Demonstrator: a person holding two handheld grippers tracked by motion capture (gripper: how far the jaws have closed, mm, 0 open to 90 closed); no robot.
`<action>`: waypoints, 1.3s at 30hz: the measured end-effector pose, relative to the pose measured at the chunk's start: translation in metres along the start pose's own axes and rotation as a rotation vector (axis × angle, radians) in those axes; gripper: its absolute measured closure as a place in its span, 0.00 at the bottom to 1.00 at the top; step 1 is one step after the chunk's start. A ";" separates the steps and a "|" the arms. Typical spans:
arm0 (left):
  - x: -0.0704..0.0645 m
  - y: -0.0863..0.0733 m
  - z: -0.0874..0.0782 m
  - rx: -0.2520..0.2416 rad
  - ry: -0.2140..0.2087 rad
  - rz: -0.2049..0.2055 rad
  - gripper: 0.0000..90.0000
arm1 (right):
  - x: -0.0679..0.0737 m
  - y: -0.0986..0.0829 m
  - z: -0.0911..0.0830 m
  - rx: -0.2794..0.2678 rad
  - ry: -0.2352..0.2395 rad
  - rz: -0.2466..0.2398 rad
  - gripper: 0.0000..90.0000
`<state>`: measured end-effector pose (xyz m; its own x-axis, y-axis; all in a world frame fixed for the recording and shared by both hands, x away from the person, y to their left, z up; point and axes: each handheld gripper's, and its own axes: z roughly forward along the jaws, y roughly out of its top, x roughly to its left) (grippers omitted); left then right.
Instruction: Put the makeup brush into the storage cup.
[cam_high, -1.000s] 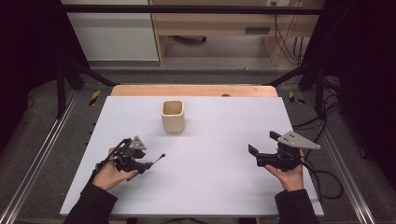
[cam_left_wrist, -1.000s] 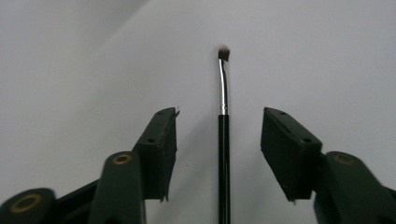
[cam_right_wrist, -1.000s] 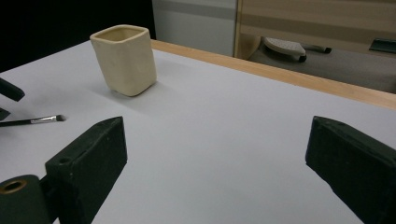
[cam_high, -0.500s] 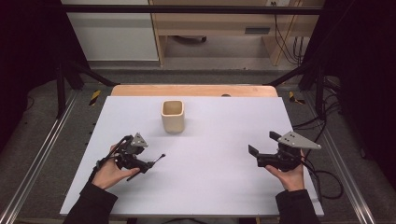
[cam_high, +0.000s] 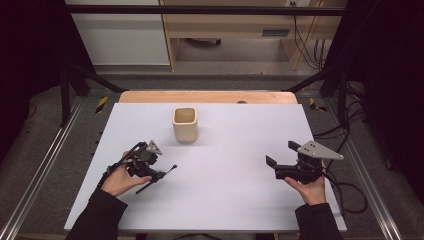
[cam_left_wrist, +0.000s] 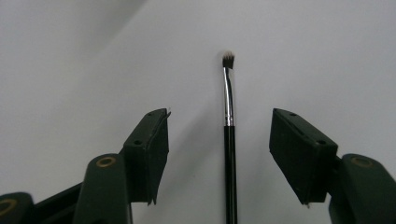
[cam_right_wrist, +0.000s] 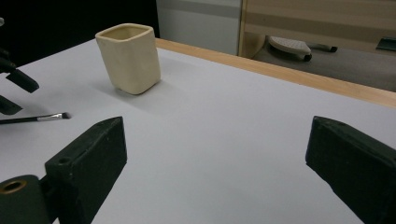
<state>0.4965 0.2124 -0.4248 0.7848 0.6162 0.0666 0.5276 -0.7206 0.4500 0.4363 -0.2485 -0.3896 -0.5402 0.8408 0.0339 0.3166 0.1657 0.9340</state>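
Note:
A thin black makeup brush (cam_left_wrist: 229, 154) lies flat on the white table, its silver ferrule and small bristle tip (cam_left_wrist: 228, 58) pointing away from me. My left gripper (cam_left_wrist: 220, 137) is open low over it, one jaw on each side of the handle and neither touching it. From above, the brush (cam_high: 167, 171) sticks out to the right of the left gripper (cam_high: 159, 174). A cream square cup (cam_high: 185, 124) stands upright near the table's far middle. My right gripper (cam_high: 281, 155) is open at the right, holding nothing; its own view faces the cup (cam_right_wrist: 128, 58) and the brush tip (cam_right_wrist: 51, 116).
The white table top (cam_high: 225, 200) has a wooden strip (cam_high: 207, 96) along its far edge. Metal rails and cables run on the floor at both sides. A person's hands and dark sleeves (cam_high: 100, 215) enter from the near edge.

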 end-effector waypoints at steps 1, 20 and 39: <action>0.000 0.000 0.001 0.009 -0.004 -0.002 0.43 | 0.000 0.000 0.000 0.000 0.000 0.000 0.06; 0.000 0.003 0.017 0.123 -0.069 0.021 0.70 | 0.000 0.000 0.000 0.001 0.005 0.002 0.06; -0.004 0.003 0.023 0.171 -0.072 0.049 0.86 | 0.001 0.000 0.001 0.006 0.005 0.001 0.06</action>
<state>0.5023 0.2004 -0.4446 0.8288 0.5592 0.0184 0.5309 -0.7964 0.2896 0.4369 -0.2474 -0.3902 -0.5438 0.8384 0.0362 0.3218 0.1685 0.9317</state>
